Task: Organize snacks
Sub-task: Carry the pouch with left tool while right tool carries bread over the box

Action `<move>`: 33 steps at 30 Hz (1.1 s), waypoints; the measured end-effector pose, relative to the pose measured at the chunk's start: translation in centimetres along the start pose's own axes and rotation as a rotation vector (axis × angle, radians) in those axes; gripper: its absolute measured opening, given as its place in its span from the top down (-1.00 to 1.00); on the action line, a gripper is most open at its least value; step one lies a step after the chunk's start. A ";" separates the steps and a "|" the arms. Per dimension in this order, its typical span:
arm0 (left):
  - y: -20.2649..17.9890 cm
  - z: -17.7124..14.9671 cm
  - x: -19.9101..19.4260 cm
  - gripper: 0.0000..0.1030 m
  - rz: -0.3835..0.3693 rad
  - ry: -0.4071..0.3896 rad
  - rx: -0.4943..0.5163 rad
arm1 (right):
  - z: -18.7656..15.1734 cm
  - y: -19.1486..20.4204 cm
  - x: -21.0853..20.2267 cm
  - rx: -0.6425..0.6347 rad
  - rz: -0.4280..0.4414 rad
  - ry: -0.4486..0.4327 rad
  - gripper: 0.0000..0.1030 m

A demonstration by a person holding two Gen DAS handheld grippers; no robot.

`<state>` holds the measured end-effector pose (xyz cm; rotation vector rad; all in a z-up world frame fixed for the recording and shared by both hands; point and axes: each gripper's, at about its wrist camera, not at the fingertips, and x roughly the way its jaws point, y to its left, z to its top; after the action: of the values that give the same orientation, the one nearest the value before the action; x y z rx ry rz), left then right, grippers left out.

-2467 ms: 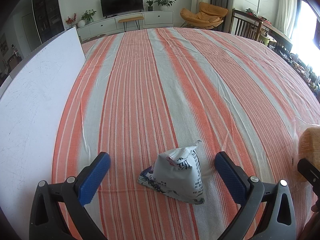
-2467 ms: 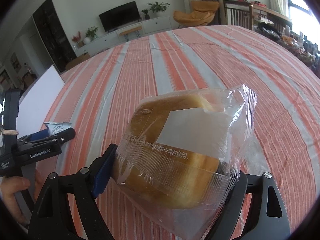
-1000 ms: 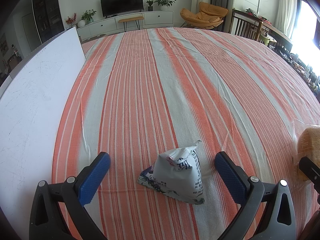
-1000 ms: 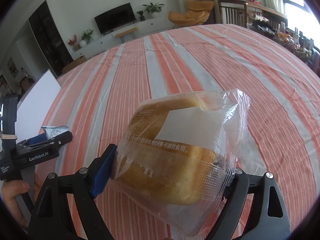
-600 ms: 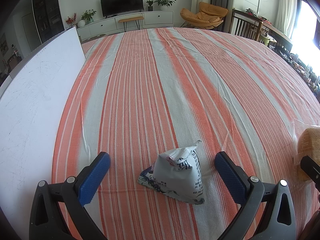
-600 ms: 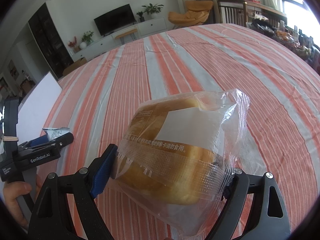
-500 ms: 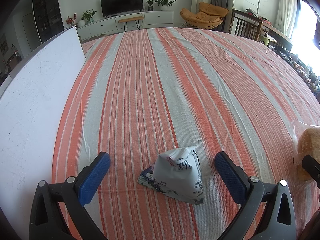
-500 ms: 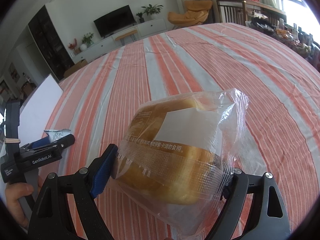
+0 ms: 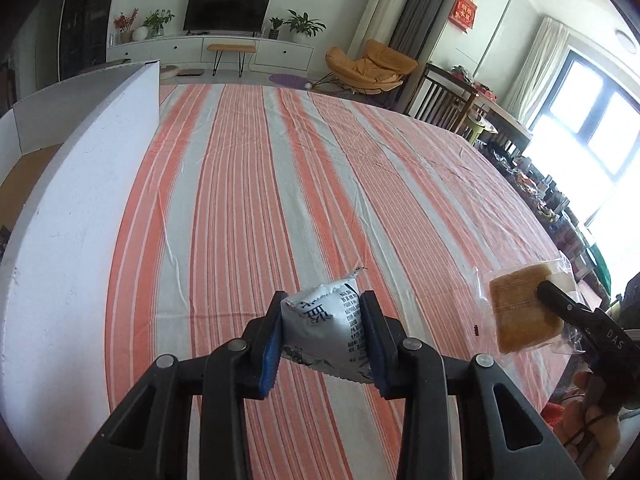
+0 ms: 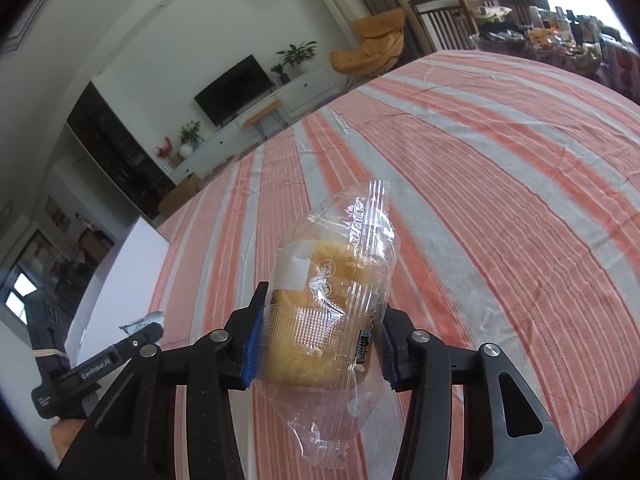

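Observation:
A small white snack packet [image 9: 324, 330] with dark print sits squeezed between the blue pads of my left gripper [image 9: 323, 334], whose jaws are closing on it; it hangs above the striped cloth [image 9: 280, 200]. My right gripper [image 10: 318, 338] is closing on a bread bun in a clear wrapper [image 10: 326, 312], which it holds off the cloth with the wrapper crumpled between the pads. The same bun [image 9: 524, 312] shows at the right of the left wrist view. In the right wrist view the left gripper [image 10: 132, 336] and the tip of its packet [image 10: 142, 322] appear at the lower left.
A white box wall [image 9: 80, 184] stands along the left of the orange and grey striped cloth; its brown inside [image 9: 24, 164] shows behind it. Chairs [image 9: 444, 100] and a cluttered table [image 10: 540, 20] lie beyond the far right edge. A hand [image 9: 588, 412] grips the right tool.
Both grippers have closed: the left on the white packet, the right tighter on the bun. Both have lifted their snacks off the cloth, and the view now tilts more towards the room.

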<state>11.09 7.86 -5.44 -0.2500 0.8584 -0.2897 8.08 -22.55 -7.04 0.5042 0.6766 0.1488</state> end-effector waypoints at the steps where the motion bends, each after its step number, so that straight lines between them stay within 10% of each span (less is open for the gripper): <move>1: 0.0 0.2 -1.2 0.31 -0.031 -0.009 -0.020 | 0.2 0.7 -0.5 -0.007 0.015 -0.008 0.08; 11: 3.3 3.5 -15.3 0.30 -0.146 -0.175 -0.117 | 4.0 11.1 -3.7 -0.078 0.260 -0.024 0.10; 22: 18.1 2.2 -22.6 0.28 0.377 -0.199 -0.223 | 0.1 35.6 0.2 -0.406 0.600 0.200 0.06; 24: 19.5 1.2 -21.9 0.03 0.471 -0.158 -0.221 | -2.0 38.0 2.2 -0.462 0.575 0.259 -0.13; 26: 20.1 0.3 -21.3 -0.68 0.524 -0.139 -0.224 | -3.4 39.2 3.6 -0.495 0.544 0.296 -0.43; 33: 18.0 -0.8 -20.2 -0.95 0.669 -0.144 -0.137 | -3.6 38.1 2.9 -0.577 0.460 0.217 -0.53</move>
<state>0.66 31.58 2.27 -0.0978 0.7740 0.4078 9.13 12.87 7.64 0.0766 0.6824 0.8161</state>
